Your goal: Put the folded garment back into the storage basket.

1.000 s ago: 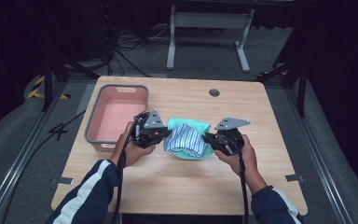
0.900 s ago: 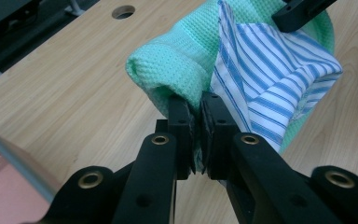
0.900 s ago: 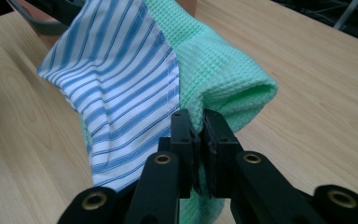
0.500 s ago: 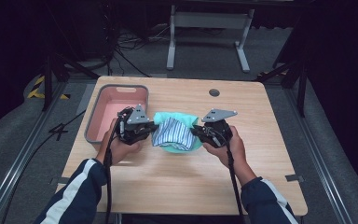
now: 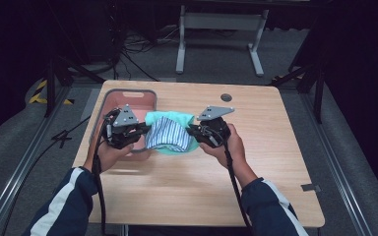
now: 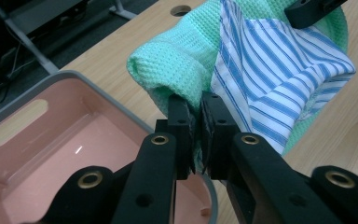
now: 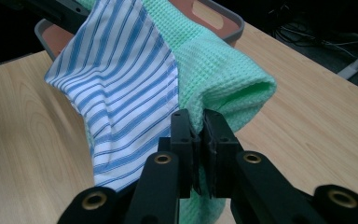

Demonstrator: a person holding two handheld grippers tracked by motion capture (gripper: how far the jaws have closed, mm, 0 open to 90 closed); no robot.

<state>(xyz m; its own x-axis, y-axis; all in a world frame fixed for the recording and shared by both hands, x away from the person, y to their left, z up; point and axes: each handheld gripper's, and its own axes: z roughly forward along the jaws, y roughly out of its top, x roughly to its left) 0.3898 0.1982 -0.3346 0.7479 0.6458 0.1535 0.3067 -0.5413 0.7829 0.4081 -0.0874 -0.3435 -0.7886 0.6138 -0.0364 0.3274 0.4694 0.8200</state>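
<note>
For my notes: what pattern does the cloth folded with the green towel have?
Blue and white stripes on the cloth, clearest in the right gripper view.

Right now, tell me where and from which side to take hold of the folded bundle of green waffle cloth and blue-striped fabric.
Grip the folded bundle of green waffle cloth and blue-striped fabric at its two rolled green end folds, one from each side. Those ends are thick and stick out sideways, giving pads something to pinch. The left gripper and right gripper are each shut on one, and the bundle hangs level between them beside the pink plastic tub.
</note>
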